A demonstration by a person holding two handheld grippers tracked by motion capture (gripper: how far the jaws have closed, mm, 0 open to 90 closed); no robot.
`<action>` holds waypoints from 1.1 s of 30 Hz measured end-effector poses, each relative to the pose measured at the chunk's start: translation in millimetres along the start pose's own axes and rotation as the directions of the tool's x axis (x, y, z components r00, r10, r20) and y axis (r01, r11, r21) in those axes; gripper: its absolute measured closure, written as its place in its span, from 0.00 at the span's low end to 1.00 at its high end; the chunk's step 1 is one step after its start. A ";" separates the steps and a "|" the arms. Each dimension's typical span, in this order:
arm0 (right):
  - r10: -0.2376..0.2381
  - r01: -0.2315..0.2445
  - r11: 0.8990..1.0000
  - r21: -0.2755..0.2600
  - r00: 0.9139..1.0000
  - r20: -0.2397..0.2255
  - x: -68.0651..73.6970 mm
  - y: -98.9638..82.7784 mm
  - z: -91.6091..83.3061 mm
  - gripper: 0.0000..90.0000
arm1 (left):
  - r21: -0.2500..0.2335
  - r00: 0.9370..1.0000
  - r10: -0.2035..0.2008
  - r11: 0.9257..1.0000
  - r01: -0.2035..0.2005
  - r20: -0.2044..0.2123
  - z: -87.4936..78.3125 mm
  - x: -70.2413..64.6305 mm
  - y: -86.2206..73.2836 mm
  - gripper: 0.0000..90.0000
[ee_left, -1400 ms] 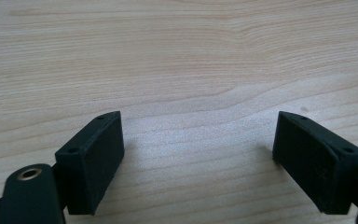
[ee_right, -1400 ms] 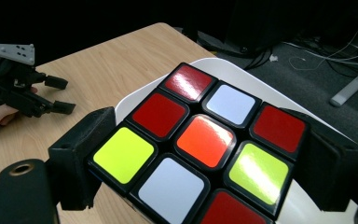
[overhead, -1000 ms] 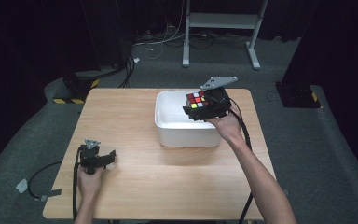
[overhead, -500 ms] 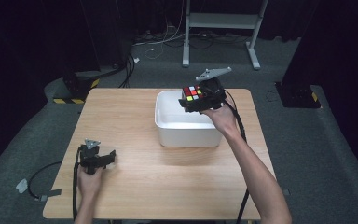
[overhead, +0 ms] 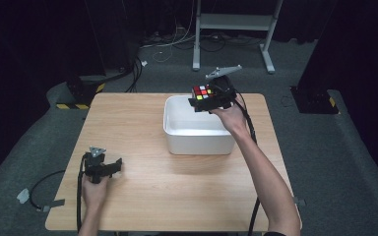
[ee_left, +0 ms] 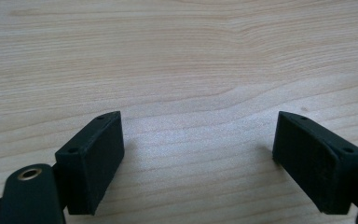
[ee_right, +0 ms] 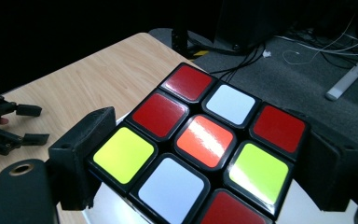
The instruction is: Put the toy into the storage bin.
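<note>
right hand-held gripper (overhead: 207,98): I have it clamped on the puzzle cube (overhead: 203,92), one black pad on each of two opposite faces; grip looks square.
cube position: in the air over the far rim of the white bin (overhead: 199,141), far side of the desk (overhead: 138,123). Touches neither.
left hand-held gripper (overhead: 112,166): released, jaws wide with nothing between, parked on the desk near the front left corner, well apart from the bin.
step: my read is I'm carrying the cube at the bin, either lifting clear or placing. Cannot tell which.
how to do it well: keep the squeeze steady, keep the cube level, clear the rim before any drop in height.
cube (ee_right: 200,140): glossy plastic, hard corners, black frame, red, orange, white and yellow-green stickers; slick, so pads must stay flat.
bin: smooth white plastic, rounded corners, open top.
desk: pale wood grain, matte.
</note>
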State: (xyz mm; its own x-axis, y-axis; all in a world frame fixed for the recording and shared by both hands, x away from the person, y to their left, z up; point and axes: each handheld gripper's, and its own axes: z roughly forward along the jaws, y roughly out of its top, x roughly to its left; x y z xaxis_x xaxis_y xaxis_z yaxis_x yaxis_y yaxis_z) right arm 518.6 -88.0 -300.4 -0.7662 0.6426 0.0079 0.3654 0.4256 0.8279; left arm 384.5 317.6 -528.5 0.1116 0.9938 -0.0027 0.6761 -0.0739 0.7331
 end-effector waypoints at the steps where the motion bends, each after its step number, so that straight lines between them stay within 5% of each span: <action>1: 0.003 -0.003 1.000 0.000 1.000 0.001 -0.6 -0.2 1.2 0.16 | 0.000 1.000 0.000 1.000 0.000 0.000 0.0 0.0 0.0 0.18; 33: 0.052 -0.056 0.997 0.049 0.996 0.069 -27.4 -0.3 35.7 0.16 | 0.001 1.000 -0.002 1.000 0.002 -0.001 0.0 0.0 0.2 0.19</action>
State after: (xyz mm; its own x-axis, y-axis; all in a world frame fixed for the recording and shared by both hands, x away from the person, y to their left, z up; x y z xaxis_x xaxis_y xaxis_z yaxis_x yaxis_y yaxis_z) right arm 558.3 -83.0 -320.9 -0.7079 0.7062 0.0126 0.4332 0.4200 0.7975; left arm 384.6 317.6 -528.4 0.1091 0.9940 -0.0032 0.6768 -0.0719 0.7327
